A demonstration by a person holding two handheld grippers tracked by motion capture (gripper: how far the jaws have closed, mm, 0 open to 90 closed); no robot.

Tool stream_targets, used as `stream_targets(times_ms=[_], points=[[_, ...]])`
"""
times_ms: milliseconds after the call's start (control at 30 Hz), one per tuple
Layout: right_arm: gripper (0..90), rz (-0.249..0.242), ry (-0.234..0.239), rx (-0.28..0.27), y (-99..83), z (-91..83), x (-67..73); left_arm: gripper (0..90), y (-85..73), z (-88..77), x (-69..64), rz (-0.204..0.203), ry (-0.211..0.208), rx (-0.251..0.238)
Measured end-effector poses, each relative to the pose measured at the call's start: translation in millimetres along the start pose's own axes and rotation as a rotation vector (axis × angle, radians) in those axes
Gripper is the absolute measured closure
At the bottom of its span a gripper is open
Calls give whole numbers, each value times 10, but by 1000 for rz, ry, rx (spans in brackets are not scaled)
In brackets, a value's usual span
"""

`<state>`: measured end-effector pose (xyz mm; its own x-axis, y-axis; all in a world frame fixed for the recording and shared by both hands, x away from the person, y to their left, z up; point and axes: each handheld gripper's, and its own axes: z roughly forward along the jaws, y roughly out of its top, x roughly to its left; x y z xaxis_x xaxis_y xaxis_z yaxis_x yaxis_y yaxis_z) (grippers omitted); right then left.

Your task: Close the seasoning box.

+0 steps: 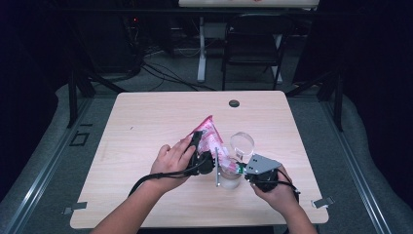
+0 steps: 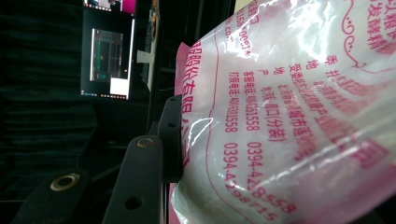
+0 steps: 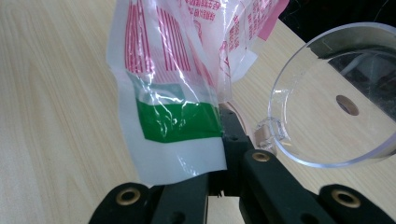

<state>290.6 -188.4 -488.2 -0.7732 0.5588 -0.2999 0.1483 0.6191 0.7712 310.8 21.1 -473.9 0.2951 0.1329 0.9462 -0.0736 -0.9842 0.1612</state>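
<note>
Both grippers clamp the pink bag (image 1: 210, 139). Left gripper (image 1: 197, 146) holds its body, right gripper (image 1: 242, 170) pinches a corner beside the clear jar (image 1: 238, 158).

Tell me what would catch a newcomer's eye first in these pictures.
The pink-and-white printed bag stands out first, held up over the middle of the wooden table between both grippers. The left gripper grips its side, and the right gripper is shut on its lower corner with the green patch. Just right of the bag sits a clear plastic container with its round lid tipped open.
</note>
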Motion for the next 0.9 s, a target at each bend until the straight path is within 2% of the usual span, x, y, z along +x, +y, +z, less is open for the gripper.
stream_targets(times_ms=[900], points=[[900,5,-9,-2,-14,3,-18,655,6,-14,9,-2,0,-6]])
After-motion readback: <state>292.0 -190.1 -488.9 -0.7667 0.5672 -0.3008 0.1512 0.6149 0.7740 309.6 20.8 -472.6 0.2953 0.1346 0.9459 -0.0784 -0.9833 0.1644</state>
